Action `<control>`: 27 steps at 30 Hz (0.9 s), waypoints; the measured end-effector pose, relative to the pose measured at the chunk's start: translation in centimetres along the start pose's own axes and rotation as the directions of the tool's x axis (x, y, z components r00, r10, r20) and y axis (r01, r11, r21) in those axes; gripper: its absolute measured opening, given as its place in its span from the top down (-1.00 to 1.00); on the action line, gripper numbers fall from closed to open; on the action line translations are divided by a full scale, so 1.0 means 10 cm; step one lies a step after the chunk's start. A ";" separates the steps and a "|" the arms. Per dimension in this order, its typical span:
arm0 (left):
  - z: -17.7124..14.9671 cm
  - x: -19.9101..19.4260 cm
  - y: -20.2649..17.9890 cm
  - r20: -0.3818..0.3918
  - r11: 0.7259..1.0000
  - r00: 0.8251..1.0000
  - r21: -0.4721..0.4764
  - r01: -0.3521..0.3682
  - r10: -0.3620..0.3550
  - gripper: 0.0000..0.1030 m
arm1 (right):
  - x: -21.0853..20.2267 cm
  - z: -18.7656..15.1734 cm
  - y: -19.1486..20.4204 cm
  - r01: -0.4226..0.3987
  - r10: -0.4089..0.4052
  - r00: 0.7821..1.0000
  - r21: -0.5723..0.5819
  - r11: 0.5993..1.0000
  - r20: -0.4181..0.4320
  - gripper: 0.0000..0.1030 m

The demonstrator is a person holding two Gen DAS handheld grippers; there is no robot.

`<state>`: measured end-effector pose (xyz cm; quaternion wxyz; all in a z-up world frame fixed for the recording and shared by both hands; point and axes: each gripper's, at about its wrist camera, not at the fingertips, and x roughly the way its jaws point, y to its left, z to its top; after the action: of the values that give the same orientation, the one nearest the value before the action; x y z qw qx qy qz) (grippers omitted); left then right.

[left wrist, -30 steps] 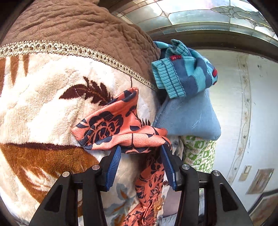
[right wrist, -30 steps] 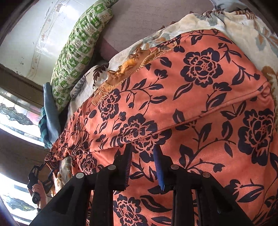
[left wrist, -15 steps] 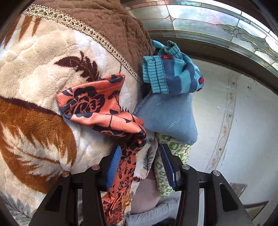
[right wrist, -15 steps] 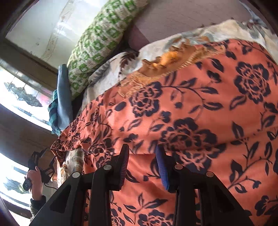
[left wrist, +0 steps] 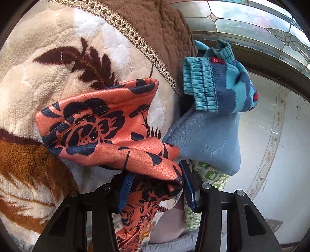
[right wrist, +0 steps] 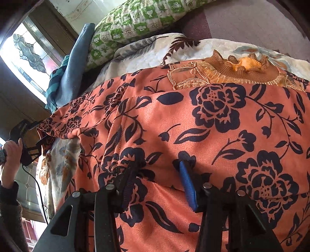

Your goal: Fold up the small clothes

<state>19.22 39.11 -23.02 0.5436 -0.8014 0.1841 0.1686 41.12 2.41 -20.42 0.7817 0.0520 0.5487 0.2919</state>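
Both fingers of the left gripper [left wrist: 153, 184] pinch a bunched sleeve of the salmon-orange, navy-flowered satin garment [right wrist: 193, 126] spread over the plush leaf-patterned blanket [left wrist: 58, 58], while the right gripper [right wrist: 157, 180] stands parted over its hem; light, limp, probably slippery fabric is best gripped at stitched edges.

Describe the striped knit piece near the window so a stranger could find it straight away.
Start at the stained-glass window. Below it, a small pile sits beside the brown blanket edge. The striped knit piece tops the plain blue garment; only it has ribbed turquoise cuffs and a red tag.
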 end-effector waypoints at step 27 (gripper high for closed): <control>-4.52 2.08 -0.24 0.191 -0.117 0.765 0.982 -0.152 0.615 0.68 | -1.30 -1.00 -1.54 0.071 -0.136 0.979 0.374 0.925 0.150 -0.11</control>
<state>41.70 -4.63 -14.93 0.8170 -0.1163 0.5648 0.0088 35.42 -19.35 -19.83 0.8173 0.1933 0.5253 0.1369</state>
